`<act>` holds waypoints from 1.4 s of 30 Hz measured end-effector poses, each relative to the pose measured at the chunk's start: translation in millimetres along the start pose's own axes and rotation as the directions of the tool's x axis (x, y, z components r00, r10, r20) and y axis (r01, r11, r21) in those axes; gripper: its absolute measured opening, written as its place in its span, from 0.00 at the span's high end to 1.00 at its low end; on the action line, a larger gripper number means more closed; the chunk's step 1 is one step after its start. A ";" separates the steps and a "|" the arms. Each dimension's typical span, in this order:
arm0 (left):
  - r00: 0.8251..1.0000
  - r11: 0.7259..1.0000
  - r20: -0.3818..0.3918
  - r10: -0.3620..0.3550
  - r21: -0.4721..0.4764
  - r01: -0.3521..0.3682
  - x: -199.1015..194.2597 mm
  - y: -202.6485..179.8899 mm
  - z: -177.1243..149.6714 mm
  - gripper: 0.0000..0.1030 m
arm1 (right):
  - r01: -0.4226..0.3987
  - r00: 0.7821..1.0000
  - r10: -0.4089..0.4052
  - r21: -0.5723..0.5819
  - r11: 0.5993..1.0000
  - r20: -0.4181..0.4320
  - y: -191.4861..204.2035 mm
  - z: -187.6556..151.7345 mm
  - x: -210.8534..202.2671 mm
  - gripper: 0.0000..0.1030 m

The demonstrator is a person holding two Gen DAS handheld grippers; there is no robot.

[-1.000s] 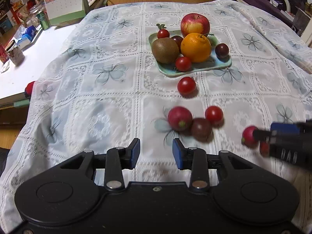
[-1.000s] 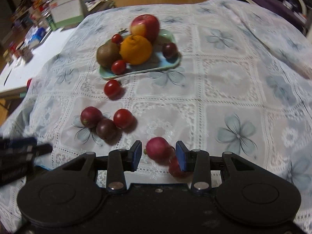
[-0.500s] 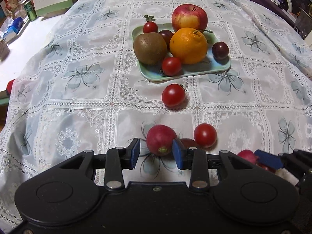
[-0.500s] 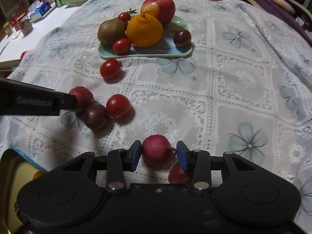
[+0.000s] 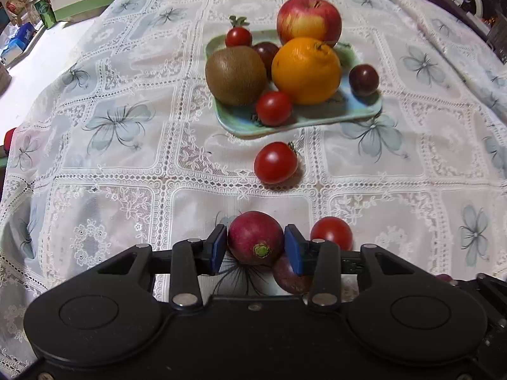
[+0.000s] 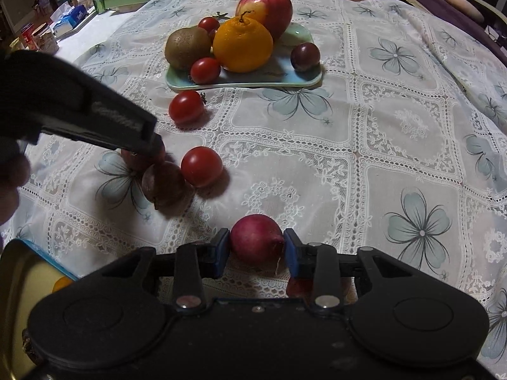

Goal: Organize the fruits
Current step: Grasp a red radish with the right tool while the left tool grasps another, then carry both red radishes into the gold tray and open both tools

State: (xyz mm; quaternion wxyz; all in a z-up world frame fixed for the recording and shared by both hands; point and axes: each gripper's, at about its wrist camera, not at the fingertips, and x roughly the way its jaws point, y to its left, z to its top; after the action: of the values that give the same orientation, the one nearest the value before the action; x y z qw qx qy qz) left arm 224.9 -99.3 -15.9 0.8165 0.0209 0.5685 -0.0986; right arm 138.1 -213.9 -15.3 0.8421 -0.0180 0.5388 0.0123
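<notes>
On a lace tablecloth (image 5: 126, 164) printed with blue flowers, the left gripper (image 5: 255, 247) straddled a round, deep-red radish (image 5: 255, 237), its green stem scar facing the camera; both blue pads looked to be touching its sides, though a firm grasp could not be told. A dark purple fruit (image 5: 290, 277) and a red cherry tomato (image 5: 331, 231) lay just beside it. The right gripper (image 6: 256, 250) likewise bracketed a second pinkish-red radish (image 6: 256, 242) near the cloth's front edge, its pads against the skin. Farther back, a pale green plate (image 5: 317, 117) held an apple (image 5: 309, 19), an orange (image 5: 305, 69), a kiwi (image 5: 235, 74) and small tomatoes; one loose tomato (image 5: 275, 162) sat just before it.
</notes>
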 end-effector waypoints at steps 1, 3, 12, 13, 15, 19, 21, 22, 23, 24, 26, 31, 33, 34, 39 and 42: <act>1.000 1.000 0.002 0.001 -0.003 -0.001 1.7 0.0 0.3 0.51 | 0.002 1.000 -0.002 -0.002 1.000 0.004 0.5 -0.6 -0.5 0.65; 1.000 1.000 0.001 0.001 -0.011 -0.001 3.8 0.4 1.6 0.52 | 0.007 1.000 -0.007 -0.006 1.000 0.012 1.7 -1.6 -1.3 0.65; 1.000 1.000 0.019 0.002 -0.025 -0.001 -17.5 5.0 -2.7 0.53 | -0.002 1.000 0.001 0.053 0.999 0.017 -1.0 -1.2 -6.9 0.65; 1.000 1.000 0.027 -0.001 -0.024 0.001 -24.1 6.0 -4.6 0.53 | -0.007 1.000 0.006 0.067 0.998 0.019 -2.0 -0.9 -9.7 0.65; 0.999 1.000 0.045 -0.011 -0.018 0.012 -39.8 8.6 -9.8 0.53 | -0.023 0.999 0.020 0.093 0.995 0.029 -4.6 -0.8 -16.7 0.65; 0.996 1.000 0.094 -0.006 0.007 0.005 -74.4 15.0 -27.1 0.53 | -0.056 0.997 0.050 0.129 0.990 0.052 -6.7 -3.5 -37.3 0.65; 0.994 1.000 0.112 0.002 0.022 -0.005 -90.0 19.9 -39.6 0.53 | -0.075 0.996 0.067 0.137 0.988 0.064 -6.2 -7.3 -49.4 0.65; 0.993 1.000 0.117 0.004 0.029 -0.007 -96.3 22.7 -45.3 0.53 | -0.084 0.995 0.075 0.140 0.987 0.069 -5.7 -9.7 -55.5 0.65; 0.993 0.999 0.119 0.001 0.032 -0.005 -101.8 26.9 -52.2 0.53 | -0.093 0.994 0.084 0.141 0.986 0.074 -4.9 -12.4 -61.6 0.65; 0.993 0.999 0.117 -0.004 0.038 -0.001 -106.3 30.7 -59.5 0.53 | -0.103 0.993 0.093 0.141 0.985 0.077 -4.4 -15.6 -67.7 0.65; 0.995 0.999 0.104 -0.010 0.041 0.005 -110.5 38.4 -72.8 0.53 | -0.121 0.991 0.110 0.143 0.982 0.079 -4.5 -22.1 -78.1 0.65; 0.997 1.000 0.079 -0.008 0.017 0.007 -112.1 56.4 -106.4 0.53 | -0.153 0.988 0.146 0.147 0.977 0.054 -6.7 -38.5 -94.1 0.65; 0.997 1.000 0.073 -0.001 0.007 0.001 -110.9 59.5 -119.7 0.53 | -0.150 0.989 0.147 0.145 0.978 0.032 -6.8 -46.9 -96.3 0.65; 0.998 1.000 0.068 0.002 0.001 -0.002 -109.6 61.0 -125.7 0.53 | -0.143 0.990 0.141 0.142 0.980 0.021 -6.6 -51.8 -96.3 0.65; 0.999 1.000 0.054 0.011 -0.020 -0.010 -102.9 62.9 -149.9 0.53 | -0.117 0.991 0.126 0.166 0.979 -0.041 -10.0 -77.0 -88.9 0.65; 0.998 0.999 0.052 0.020 -0.032 -0.018 -99.9 63.2 -158.2 0.53 | -0.121 0.988 0.141 0.224 0.967 -0.071 -14.7 -92.1 -82.0 0.65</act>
State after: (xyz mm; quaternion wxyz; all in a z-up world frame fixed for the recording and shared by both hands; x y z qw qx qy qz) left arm 56.9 -0.6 16.5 0.8322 0.0109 0.5483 -0.0825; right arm 20.8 -232.8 20.8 0.8122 0.1099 0.5729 0.0078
